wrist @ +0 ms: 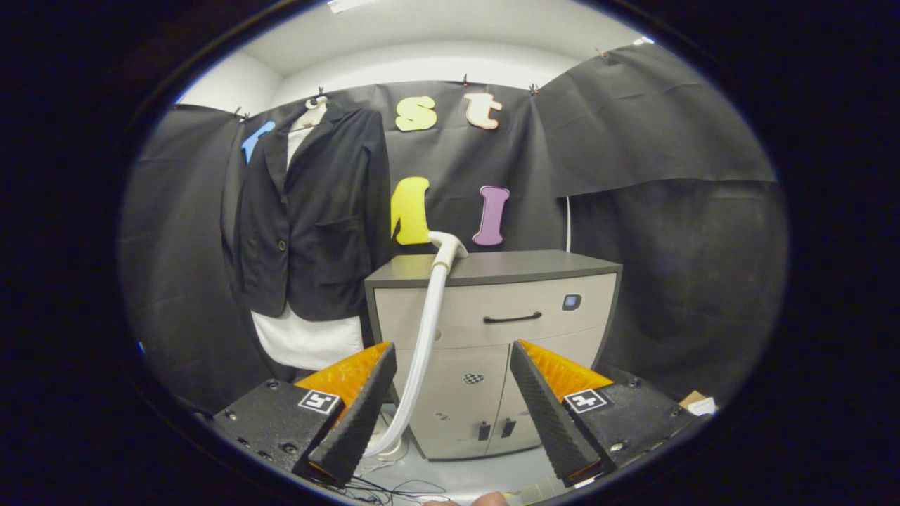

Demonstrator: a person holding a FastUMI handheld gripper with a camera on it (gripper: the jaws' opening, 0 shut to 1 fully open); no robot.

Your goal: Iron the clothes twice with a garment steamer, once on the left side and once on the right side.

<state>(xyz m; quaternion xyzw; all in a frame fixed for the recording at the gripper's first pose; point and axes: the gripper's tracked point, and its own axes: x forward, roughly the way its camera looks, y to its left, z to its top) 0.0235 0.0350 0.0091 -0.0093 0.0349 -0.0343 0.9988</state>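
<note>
A gripper [453, 365] with its fingers spread wide, grasping nothing. A white steamer hose [426, 337] runs up between them to the top of a grey cabinet [534, 295] just ahead. A black jacket [309, 218] over a white shirt [306, 341] hangs on the wall beside the cabinet.

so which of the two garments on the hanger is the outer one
The black blazer is outermost, hanging open over a white garment that shows only at its neckline and below its hem. The gripper is open, far off.

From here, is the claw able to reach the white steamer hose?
Probably yes: the claw is open, and the steamer hose hangs just ahead between its fingers, in front of the cabinet, nothing blocking.
</note>
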